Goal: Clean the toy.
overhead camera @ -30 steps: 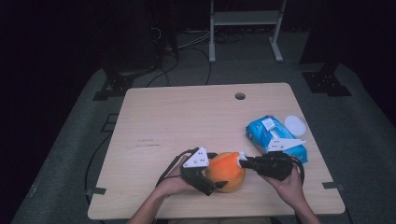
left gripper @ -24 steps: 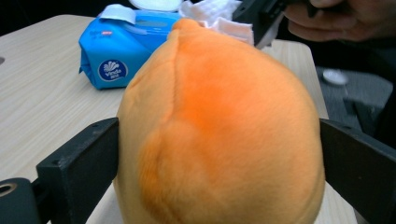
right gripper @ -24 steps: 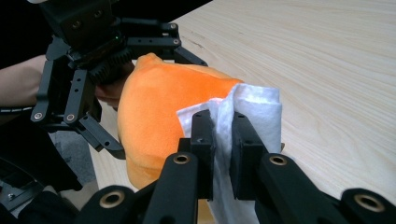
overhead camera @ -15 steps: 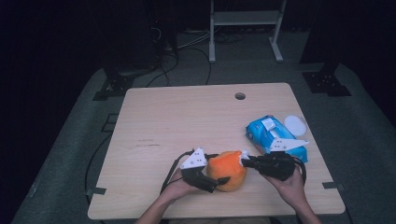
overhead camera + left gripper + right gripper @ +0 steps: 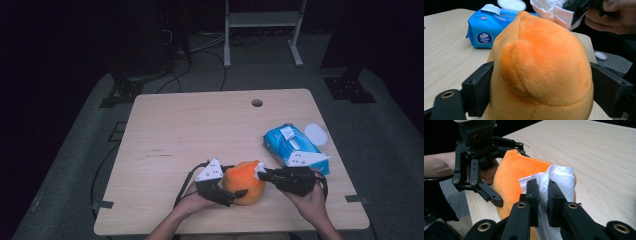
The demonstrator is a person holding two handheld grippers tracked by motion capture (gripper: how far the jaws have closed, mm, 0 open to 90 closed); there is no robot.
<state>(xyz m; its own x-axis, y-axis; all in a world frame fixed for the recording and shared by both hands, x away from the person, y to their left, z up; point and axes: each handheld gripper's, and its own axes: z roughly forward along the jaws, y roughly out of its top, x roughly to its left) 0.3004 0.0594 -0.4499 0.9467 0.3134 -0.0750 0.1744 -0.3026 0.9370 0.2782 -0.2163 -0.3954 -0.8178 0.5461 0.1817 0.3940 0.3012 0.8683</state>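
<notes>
An orange plush toy sits near the table's front edge between my two grippers. My left gripper has one black jaw against each flank of the toy and the plush bulges between them. Those jaws have just closed in on the toy and then eased open a little, still pressing it. My right gripper is shut on a folded white wipe. It holds the wipe against the toy's upper side. In the high view the wipe shows at the toy's right shoulder.
A blue pack of wet wipes lies to the right behind the toy, with a round white lid beside it near the table's right edge. The wooden table has a cable hole at the back.
The left gripper's jaws have drawn in around the orange toy. Both hands and the wipe stay where they were.
</notes>
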